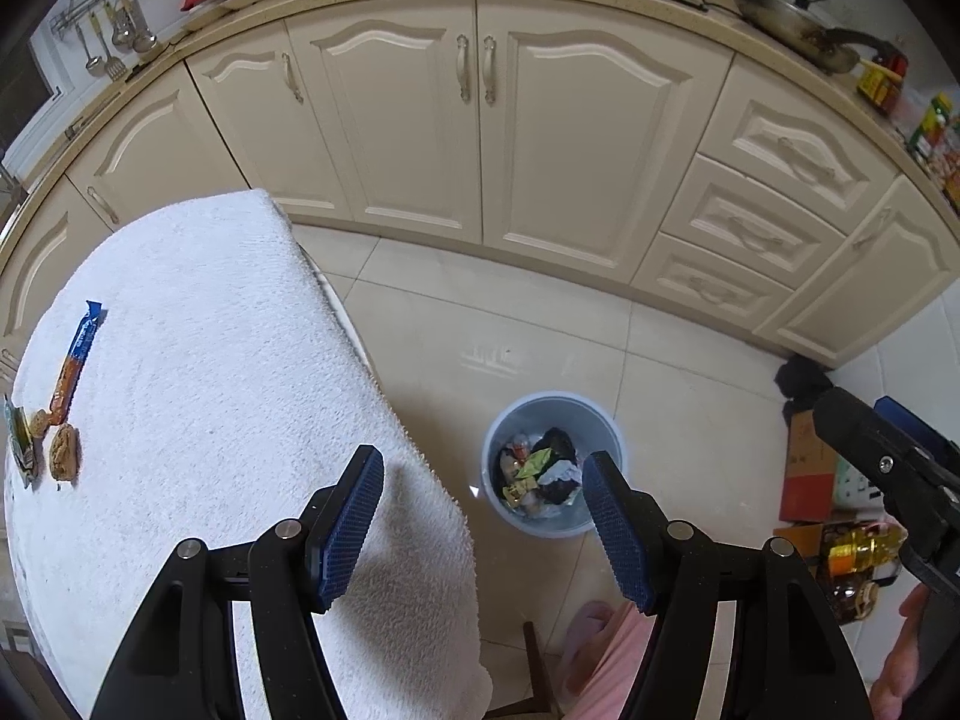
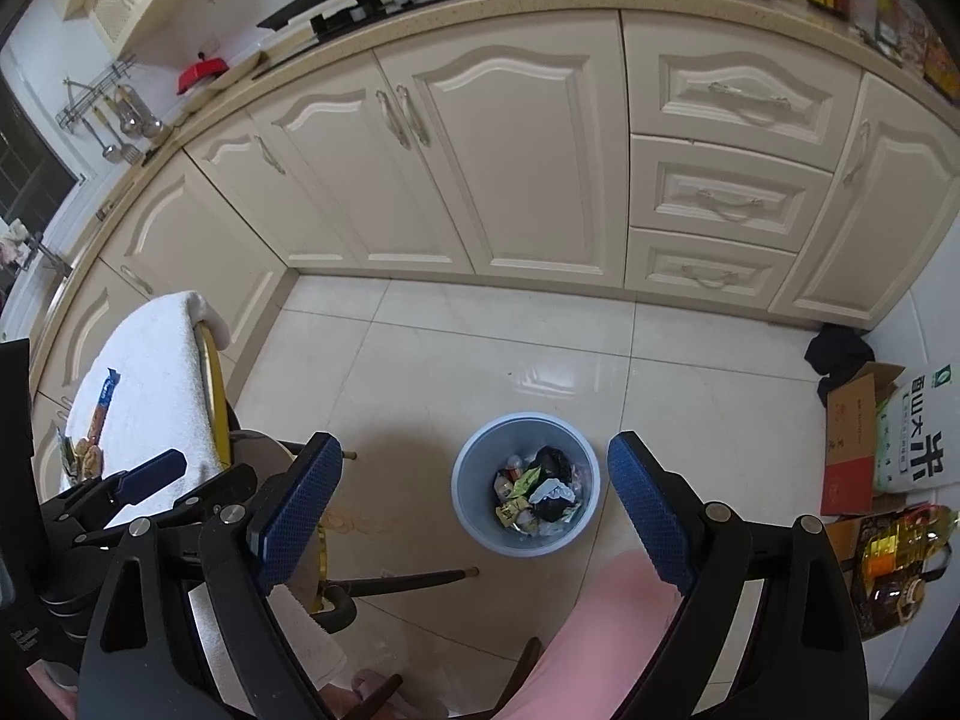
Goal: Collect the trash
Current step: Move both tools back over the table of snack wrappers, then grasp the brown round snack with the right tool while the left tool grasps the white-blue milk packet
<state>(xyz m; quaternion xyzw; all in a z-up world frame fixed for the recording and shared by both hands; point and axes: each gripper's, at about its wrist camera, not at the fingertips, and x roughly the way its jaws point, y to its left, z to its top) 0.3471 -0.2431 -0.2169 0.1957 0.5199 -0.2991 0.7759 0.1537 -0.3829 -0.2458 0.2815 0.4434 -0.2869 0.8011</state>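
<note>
A pale blue trash bin [image 1: 555, 402] [image 2: 474, 450] stands on the tiled floor, filled with crumpled wrappers [image 1: 543, 468] [image 2: 540, 489]. My left gripper [image 1: 483, 522] hangs open over the edge of a white towel-covered table [image 1: 228, 360], nothing between its blue pads. My right gripper [image 2: 474, 501] is open and empty high above the bin; in the left wrist view it shows at the right edge [image 1: 888, 468]. On the towel's far left lie a blue-and-orange snack wrapper [image 1: 75, 363] [image 2: 102, 405], biscuit pieces [image 1: 63, 453] and a green packet [image 1: 21, 444].
Cream kitchen cabinets [image 1: 480, 138] [image 2: 510, 168] run along the back. A cardboard box [image 2: 849, 450], a rice bag [image 2: 918, 441] and an oil bottle [image 2: 900, 546] sit on the floor at right. A pink-clad leg [image 2: 594, 636] and chair legs [image 2: 414, 579] are below me.
</note>
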